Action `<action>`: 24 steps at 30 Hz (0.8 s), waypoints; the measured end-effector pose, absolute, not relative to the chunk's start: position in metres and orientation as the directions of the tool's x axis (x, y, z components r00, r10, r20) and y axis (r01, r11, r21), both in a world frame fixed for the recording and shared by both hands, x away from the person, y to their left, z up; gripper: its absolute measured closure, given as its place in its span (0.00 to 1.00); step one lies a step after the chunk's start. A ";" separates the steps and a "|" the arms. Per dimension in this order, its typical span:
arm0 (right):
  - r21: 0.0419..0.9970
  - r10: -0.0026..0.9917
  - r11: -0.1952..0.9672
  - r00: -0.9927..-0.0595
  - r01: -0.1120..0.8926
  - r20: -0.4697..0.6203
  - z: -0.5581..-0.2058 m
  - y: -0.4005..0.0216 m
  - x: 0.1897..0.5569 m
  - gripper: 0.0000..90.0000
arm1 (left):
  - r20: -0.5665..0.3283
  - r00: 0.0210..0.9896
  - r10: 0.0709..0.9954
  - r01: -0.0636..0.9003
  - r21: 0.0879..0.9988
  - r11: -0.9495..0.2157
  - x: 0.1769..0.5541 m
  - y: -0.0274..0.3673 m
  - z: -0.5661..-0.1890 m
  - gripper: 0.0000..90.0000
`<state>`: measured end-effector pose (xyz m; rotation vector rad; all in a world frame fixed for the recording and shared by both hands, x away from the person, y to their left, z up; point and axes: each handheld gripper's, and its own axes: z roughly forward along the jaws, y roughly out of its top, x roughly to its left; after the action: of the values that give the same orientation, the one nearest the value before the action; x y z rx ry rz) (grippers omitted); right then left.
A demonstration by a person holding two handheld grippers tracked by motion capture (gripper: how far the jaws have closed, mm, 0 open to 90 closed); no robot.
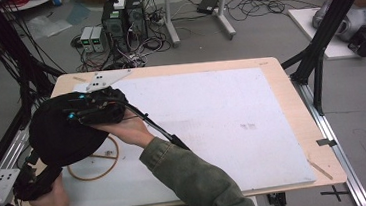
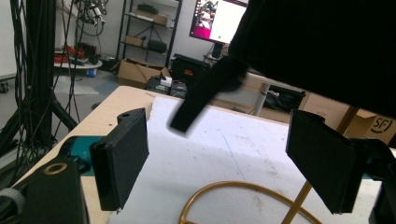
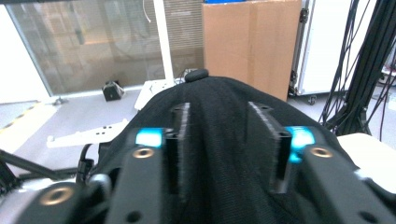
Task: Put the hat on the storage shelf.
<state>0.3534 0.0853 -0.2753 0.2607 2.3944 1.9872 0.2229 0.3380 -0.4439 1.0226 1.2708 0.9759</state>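
On the white board (image 1: 213, 125), one black cap (image 1: 60, 134) sits pinched by the right gripper (image 1: 83, 109) above one gold ring stand (image 1: 96, 166); the left gripper (image 2: 224, 168) gapes wide.

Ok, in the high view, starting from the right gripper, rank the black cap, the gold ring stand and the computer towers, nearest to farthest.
1. Black cap: pinched in the right gripper, table's left.
2. Gold ring stand: on the white board, just below the cap.
3. Computer towers: on the floor beyond the table's far edge.

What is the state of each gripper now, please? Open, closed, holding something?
Left gripper: open, holding nothing.
Right gripper: closed on the black fabric cap.
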 end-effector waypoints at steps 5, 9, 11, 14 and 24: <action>0.976 0.138 0.146 -0.981 0.160 0.140 -0.277 0.083 0.358 0.44 | -0.263 0.059 0.963 -0.009 0.965 0.263 0.223 0.338 -0.444 0.24; 0.976 0.139 0.132 -0.978 0.171 0.153 -0.277 0.081 0.359 0.27 | -0.262 0.059 0.963 -0.011 0.965 0.263 0.223 0.338 -0.444 0.24; 0.977 0.151 0.121 -0.976 0.178 0.159 -0.277 0.079 0.359 0.20 | -0.261 0.059 0.964 -0.011 0.965 0.262 0.223 0.338 -0.444 0.24; 0.978 0.174 0.108 -0.972 0.180 0.160 -0.276 0.076 0.359 0.13 | -0.261 0.057 0.964 -0.012 0.965 0.262 0.223 0.338 -0.444 0.24; 0.986 0.223 0.065 -0.965 0.154 0.136 -0.277 0.053 0.363 0.13 | -0.249 0.054 0.967 -0.013 0.968 0.250 0.222 0.336 -0.443 0.24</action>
<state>0.3631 0.0531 -0.2768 0.3992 2.2545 2.0754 0.2225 0.3359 -0.4432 1.0323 1.2658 0.9949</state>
